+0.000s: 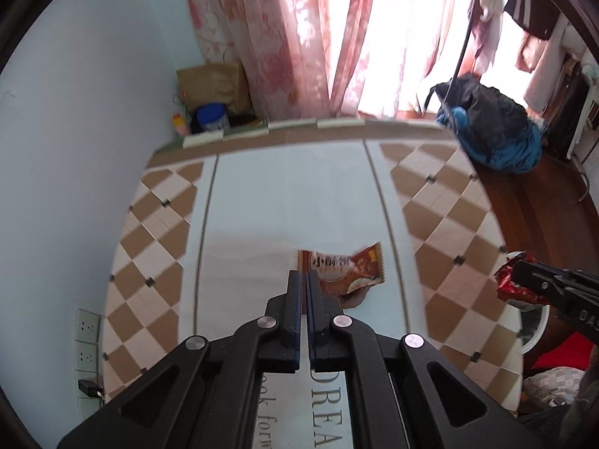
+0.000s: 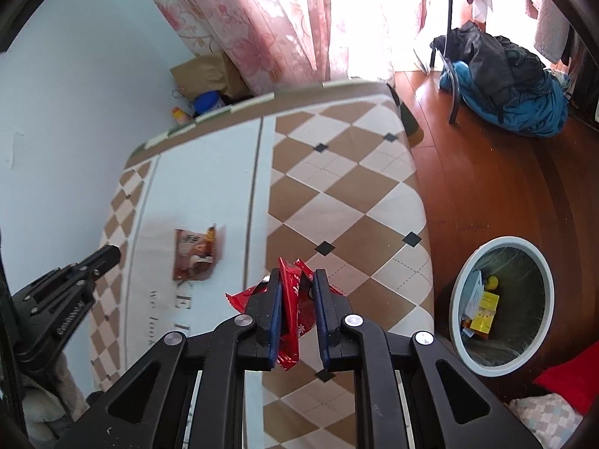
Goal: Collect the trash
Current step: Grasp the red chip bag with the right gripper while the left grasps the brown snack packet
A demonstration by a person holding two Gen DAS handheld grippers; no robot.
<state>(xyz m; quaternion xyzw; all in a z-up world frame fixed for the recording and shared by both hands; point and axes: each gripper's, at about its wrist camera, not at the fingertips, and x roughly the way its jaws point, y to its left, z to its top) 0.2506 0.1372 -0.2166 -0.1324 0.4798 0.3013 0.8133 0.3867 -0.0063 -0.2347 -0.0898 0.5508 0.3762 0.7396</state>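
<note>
A brown snack wrapper [image 1: 342, 271] lies flat on the white middle strip of the bed; it also shows in the right wrist view [image 2: 195, 254]. My left gripper [image 1: 303, 277] is shut and empty, its tips just short of the wrapper's near left edge. My right gripper [image 2: 297, 280] is shut on a crumpled red wrapper [image 2: 294, 310] and holds it above the bed's checkered right side. In the left wrist view the red wrapper [image 1: 514, 280] and the right gripper [image 1: 524, 267] show at the right edge.
A white round trash bin [image 2: 460, 295] with yellow packets inside stands on the wooden floor right of the bed [image 2: 348, 187]. A chair with dark and blue clothes [image 2: 505, 89] stands near the pink curtains. A paper bag and a blue-lidded tub [image 1: 213, 118] sit beyond the bed's far end.
</note>
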